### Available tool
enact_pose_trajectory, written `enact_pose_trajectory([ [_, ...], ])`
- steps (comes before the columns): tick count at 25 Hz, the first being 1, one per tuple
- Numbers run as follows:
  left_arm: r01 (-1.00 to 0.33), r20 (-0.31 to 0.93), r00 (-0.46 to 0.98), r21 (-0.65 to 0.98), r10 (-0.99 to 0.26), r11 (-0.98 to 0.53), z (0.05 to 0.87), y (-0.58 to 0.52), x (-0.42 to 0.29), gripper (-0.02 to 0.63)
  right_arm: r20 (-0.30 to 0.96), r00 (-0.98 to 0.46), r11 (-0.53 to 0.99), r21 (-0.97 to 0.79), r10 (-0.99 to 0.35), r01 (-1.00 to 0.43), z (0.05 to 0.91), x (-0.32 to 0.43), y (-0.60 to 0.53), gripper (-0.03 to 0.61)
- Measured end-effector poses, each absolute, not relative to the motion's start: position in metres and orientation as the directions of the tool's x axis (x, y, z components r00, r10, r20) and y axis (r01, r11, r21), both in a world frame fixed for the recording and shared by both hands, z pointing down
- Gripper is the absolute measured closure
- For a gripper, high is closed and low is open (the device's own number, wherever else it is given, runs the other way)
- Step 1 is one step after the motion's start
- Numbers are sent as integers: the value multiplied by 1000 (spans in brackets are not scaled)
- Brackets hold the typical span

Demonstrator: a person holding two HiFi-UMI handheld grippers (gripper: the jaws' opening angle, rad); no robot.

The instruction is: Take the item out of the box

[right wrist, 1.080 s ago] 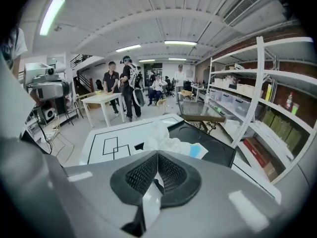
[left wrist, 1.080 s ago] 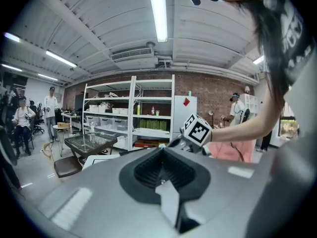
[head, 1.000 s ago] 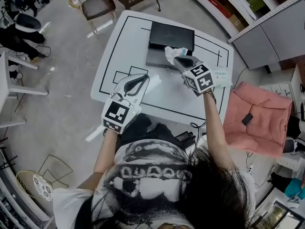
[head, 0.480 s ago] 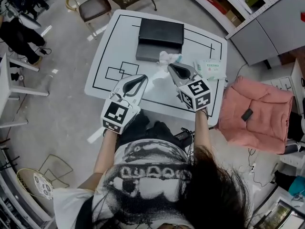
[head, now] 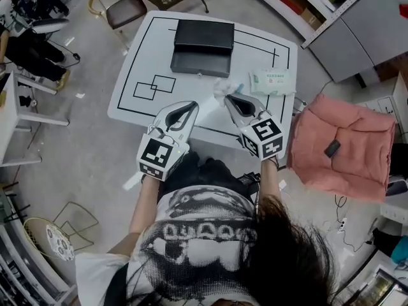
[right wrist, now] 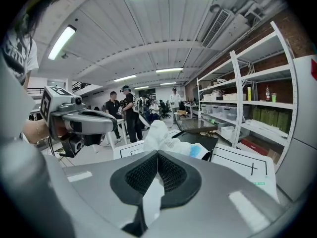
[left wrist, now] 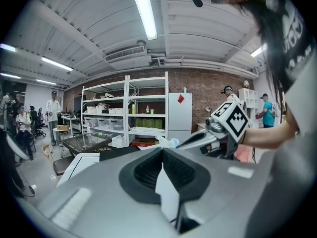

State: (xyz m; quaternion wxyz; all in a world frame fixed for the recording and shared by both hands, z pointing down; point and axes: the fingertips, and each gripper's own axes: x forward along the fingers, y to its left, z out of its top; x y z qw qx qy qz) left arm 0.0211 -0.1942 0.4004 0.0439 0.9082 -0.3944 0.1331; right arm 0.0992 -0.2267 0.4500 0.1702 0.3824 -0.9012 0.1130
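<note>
right gripper (head: 229, 99): jaws pinched on white packet (right wrist: 159, 134), held over table (head: 137, 50)
left gripper (head: 189, 106): jaws together, empty
black box (head: 201, 62): on table, beyond packet, apart

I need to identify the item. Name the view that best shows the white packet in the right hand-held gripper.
Right gripper view: the crumpled white packet, blue-tipped, sits large just beyond the closed jaws. Head view shows it small; left gripper view, a sliver.
</note>
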Motion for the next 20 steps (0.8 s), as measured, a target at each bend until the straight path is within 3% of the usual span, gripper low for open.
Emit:
enact_pose_trajectory([
  [20, -774, 325, 591, -28, -738, -632, 412, -137, 48, 614, 367, -705, 722, -115, -607, -682, 459, 119, -163, 569],
])
